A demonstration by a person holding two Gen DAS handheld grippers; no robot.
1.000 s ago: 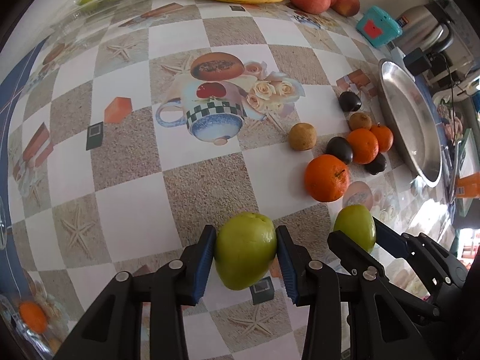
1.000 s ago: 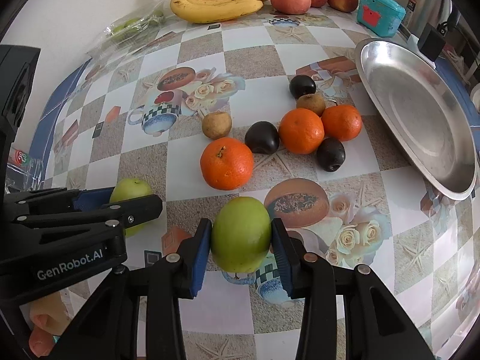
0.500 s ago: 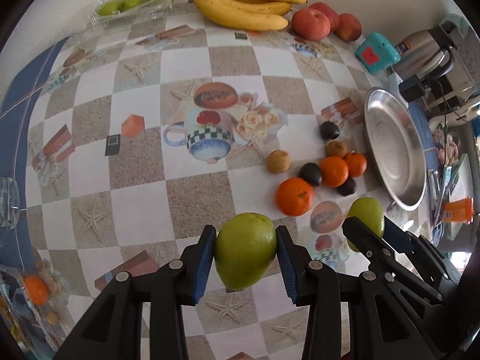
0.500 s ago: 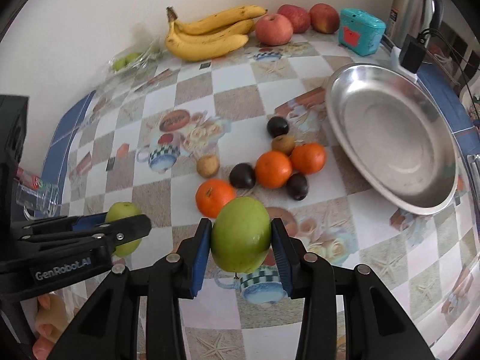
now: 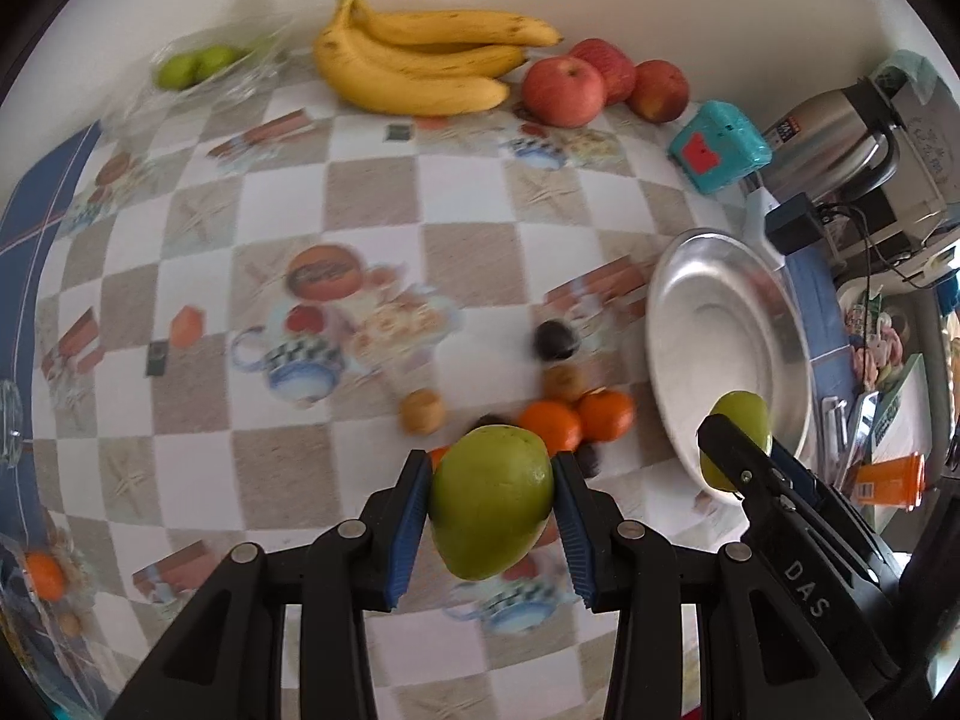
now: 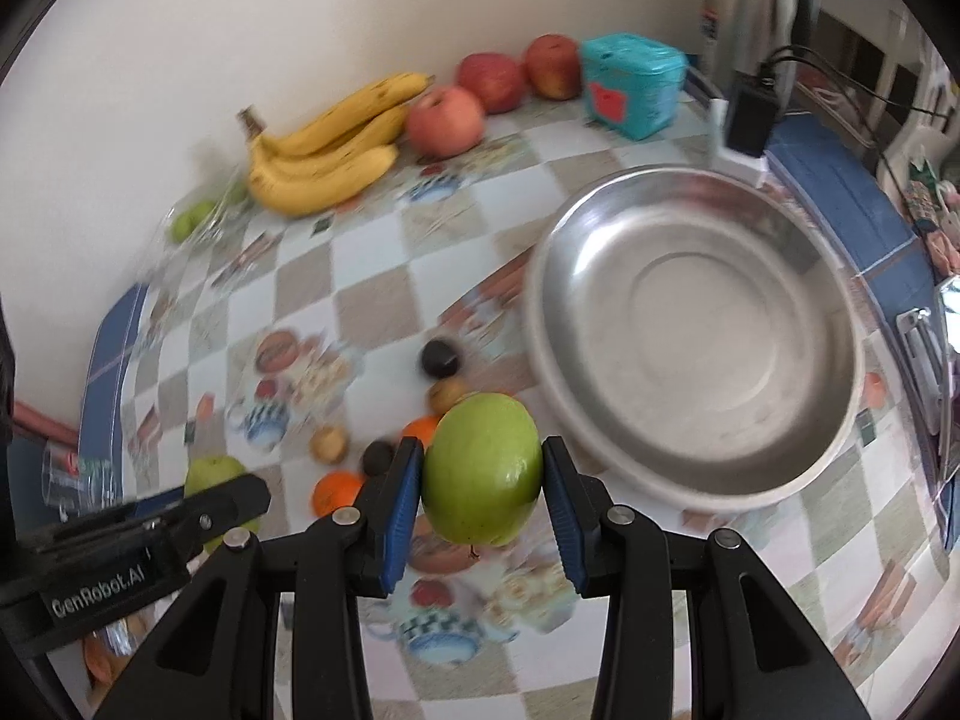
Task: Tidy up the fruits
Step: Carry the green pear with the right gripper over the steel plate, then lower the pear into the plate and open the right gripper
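My left gripper is shut on a green fruit, held in the air above the checkered tablecloth. My right gripper is shut on a second green fruit, near the rim of the steel bowl. In the left wrist view the right gripper and its green fruit show in front of the bowl. In the right wrist view the left gripper and its fruit sit low at the left. Below lie oranges, dark round fruits and small brown fruits.
Bananas and red apples lie along the back wall, next to a teal box. A clear bag with green fruits is at the back left. A kettle, a plug and cables crowd the right side.
Both grippers have risen with their green fruits and moved toward the steel bowl. The table and its fruit look smaller and farther away. The grips are unchanged.
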